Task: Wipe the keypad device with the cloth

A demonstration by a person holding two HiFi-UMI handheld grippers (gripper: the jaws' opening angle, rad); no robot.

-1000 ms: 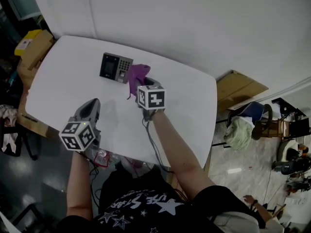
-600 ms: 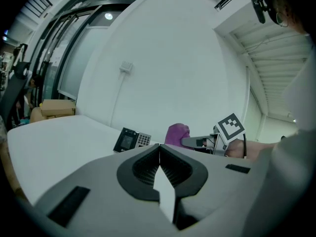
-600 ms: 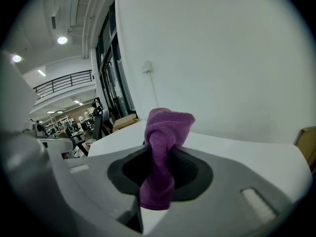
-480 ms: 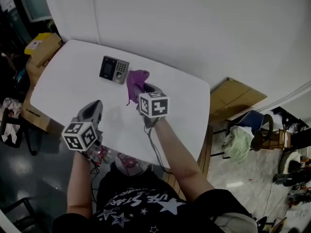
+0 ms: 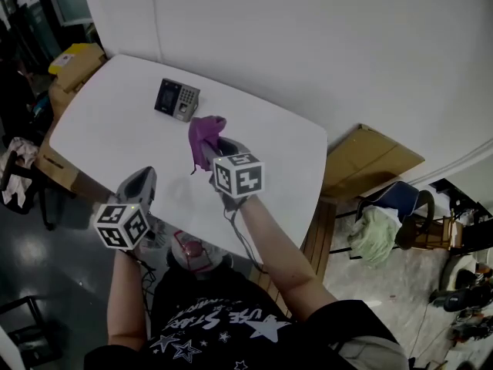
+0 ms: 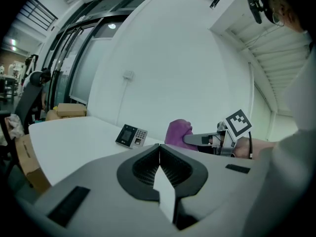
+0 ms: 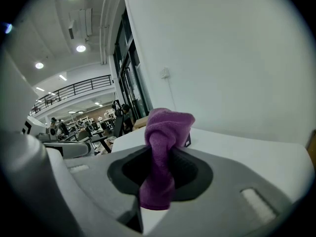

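Observation:
The keypad device point(image 5: 176, 99), dark with a silver key block, lies on the white table point(image 5: 115, 137) toward its far left; it also shows in the left gripper view as the keypad device point(image 6: 131, 135). My right gripper point(image 5: 214, 153) is shut on a purple cloth point(image 5: 202, 136), which bunches above the jaws and hangs below them as the purple cloth point(image 7: 163, 152). The cloth is in the air, apart from the device, to its near right. My left gripper point(image 5: 141, 182) is shut and holds nothing, low at the table's near edge.
Cardboard boxes point(image 5: 77, 64) stand left of the table and a flat cardboard sheet point(image 5: 370, 160) lies on the floor to the right. A chair with green fabric point(image 5: 381, 210) stands further right. A white wall point(image 5: 308, 45) runs behind the table.
The right gripper with the cloth has drawn back from the device, toward me and slightly left. The left gripper has shifted down toward the table's near edge. The head view has shifted too.

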